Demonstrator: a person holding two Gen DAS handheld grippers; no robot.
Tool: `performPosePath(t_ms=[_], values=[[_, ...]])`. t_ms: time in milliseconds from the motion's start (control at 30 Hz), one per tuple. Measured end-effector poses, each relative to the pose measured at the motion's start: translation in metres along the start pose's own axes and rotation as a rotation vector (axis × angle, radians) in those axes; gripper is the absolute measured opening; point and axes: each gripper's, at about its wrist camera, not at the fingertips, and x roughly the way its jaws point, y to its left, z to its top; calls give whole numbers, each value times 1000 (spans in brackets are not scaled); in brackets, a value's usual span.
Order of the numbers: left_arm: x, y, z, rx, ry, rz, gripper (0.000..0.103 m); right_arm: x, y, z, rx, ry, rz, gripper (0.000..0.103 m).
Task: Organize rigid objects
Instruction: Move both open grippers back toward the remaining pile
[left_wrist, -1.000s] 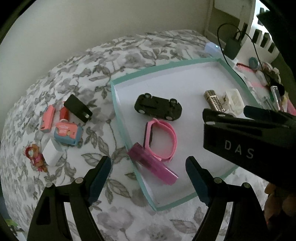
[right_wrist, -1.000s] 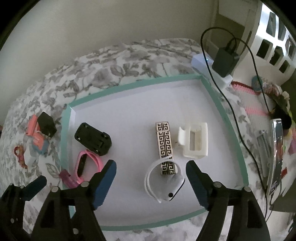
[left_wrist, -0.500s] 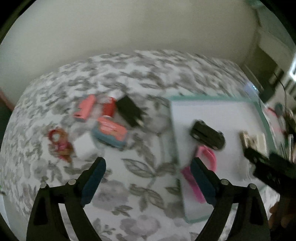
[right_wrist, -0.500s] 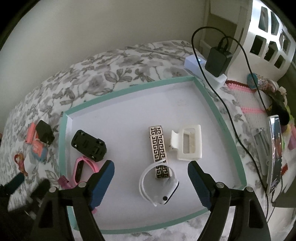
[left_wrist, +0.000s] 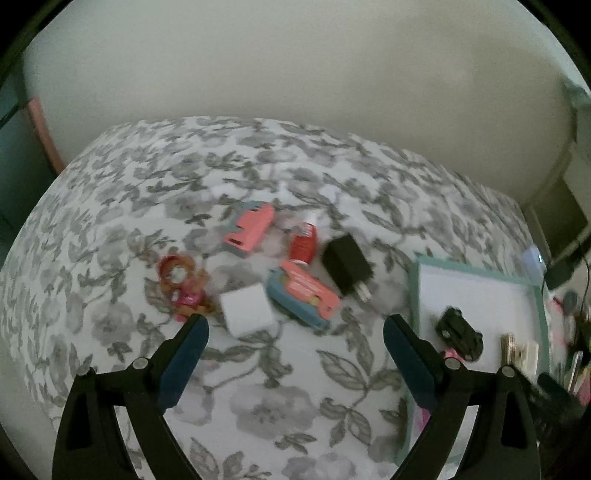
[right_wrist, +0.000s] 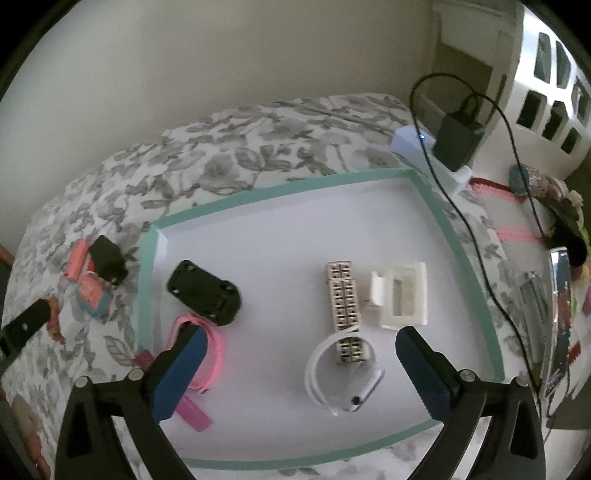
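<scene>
A white tray with a teal rim (right_wrist: 280, 190) lies on a floral bedspread and holds a black toy car (right_wrist: 204, 292), a pink watch band (right_wrist: 214, 350), a white watch (right_wrist: 343, 384), a patterned bar (right_wrist: 345, 310) and a white holder (right_wrist: 400, 295). Left of the tray lie a black charger (left_wrist: 347, 264), a white cube (left_wrist: 246, 312), a blue-and-pink toy (left_wrist: 304, 295), a red can (left_wrist: 303, 243), a pink piece (left_wrist: 251, 230) and a red ring toy (left_wrist: 181, 284). My left gripper (left_wrist: 295, 354) is open above the bedspread near them. My right gripper (right_wrist: 297, 373) is open over the tray.
A black plug on a white power strip (right_wrist: 456, 142) with a cable (right_wrist: 476, 236) sits past the tray's far right corner. Clutter, pink strips and a shiny case (right_wrist: 561, 317) lie to the right. A pale wall stands behind the bed.
My left gripper has swung left, away from the tray and over the loose objects on the bedspread. My right gripper has stayed over the tray, shifting only a little.
</scene>
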Motion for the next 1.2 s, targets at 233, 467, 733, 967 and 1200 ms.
performPosePath(t_ms=[233, 467, 733, 967, 1200], values=[[1, 51, 13, -120, -15, 54, 96, 3, 26, -6, -29, 21, 67, 103], [-1, 106, 20, -204, -31, 154, 96, 0, 57, -12, -66, 22, 116, 103], [-1, 147, 18, -287, -35, 204, 96, 0, 92, -18, -107, 32, 168, 103], [-3, 169, 17, -332, -50, 213, 96, 0, 120, -21, -132, 30, 219, 103], [1, 187, 14, -376, -34, 192, 96, 5, 150, -22, -167, 37, 247, 103]])
